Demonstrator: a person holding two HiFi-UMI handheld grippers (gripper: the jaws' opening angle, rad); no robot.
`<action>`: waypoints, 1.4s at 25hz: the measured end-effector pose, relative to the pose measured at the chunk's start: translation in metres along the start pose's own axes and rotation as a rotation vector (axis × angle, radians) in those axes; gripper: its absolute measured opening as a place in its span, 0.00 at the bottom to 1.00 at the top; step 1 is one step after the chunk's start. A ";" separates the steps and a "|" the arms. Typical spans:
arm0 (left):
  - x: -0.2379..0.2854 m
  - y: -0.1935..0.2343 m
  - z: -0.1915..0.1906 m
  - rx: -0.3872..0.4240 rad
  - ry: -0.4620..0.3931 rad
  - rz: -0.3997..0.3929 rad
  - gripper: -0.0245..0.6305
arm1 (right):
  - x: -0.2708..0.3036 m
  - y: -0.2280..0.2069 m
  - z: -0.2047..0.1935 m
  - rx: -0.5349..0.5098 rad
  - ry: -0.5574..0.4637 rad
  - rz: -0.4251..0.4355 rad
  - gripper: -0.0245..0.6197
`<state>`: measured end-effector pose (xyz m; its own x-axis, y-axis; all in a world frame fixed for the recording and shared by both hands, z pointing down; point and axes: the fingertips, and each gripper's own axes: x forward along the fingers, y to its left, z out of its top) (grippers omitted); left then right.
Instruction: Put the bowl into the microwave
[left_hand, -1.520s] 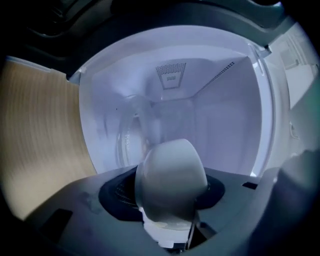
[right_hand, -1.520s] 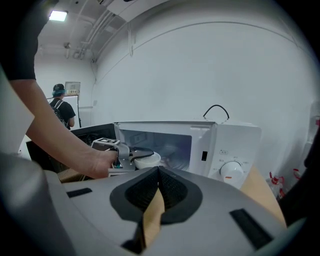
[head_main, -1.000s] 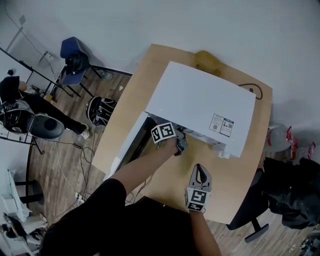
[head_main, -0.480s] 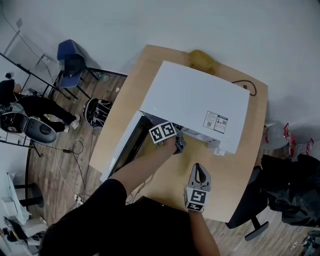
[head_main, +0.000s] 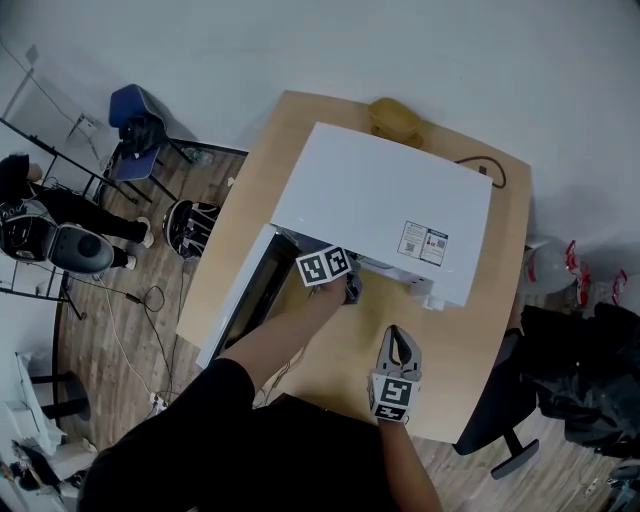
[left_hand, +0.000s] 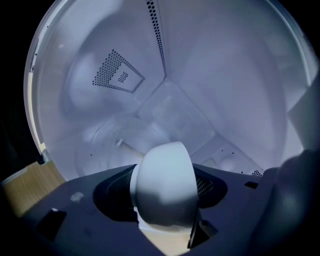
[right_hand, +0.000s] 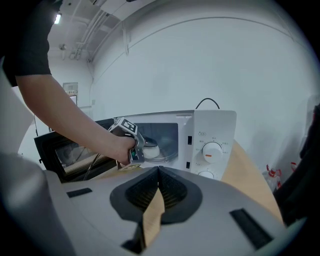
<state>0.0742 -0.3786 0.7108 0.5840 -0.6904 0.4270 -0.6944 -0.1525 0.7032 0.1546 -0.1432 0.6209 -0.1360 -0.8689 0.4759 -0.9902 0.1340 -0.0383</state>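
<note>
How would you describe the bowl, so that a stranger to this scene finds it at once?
Find the white microwave on the wooden table; its door is open. In its cavity the left claw holds the bowl. It is small, round and plain white, the only thing a claw grips.

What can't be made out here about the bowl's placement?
Left gripper view: the bowl covers its own underside; contact with the microwave floor is unclear.
Head view: the microwave's top hides the bowl and the left gripper tips.
Right gripper view: bowl tiny, partly behind the left gripper.
</note>
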 end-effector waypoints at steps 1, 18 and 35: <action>0.000 0.001 0.001 0.021 -0.002 0.008 0.43 | 0.000 0.001 0.001 -0.012 -0.002 0.002 0.13; -0.006 0.004 0.004 0.271 0.005 0.001 0.46 | -0.006 0.020 0.002 -0.093 0.001 0.046 0.13; 0.000 0.005 0.010 0.434 -0.008 -0.010 0.59 | -0.011 0.033 -0.006 -0.121 0.025 0.081 0.13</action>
<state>0.0671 -0.3863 0.7088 0.5893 -0.6929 0.4155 -0.8022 -0.4408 0.4027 0.1232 -0.1263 0.6198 -0.2135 -0.8410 0.4972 -0.9648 0.2614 0.0278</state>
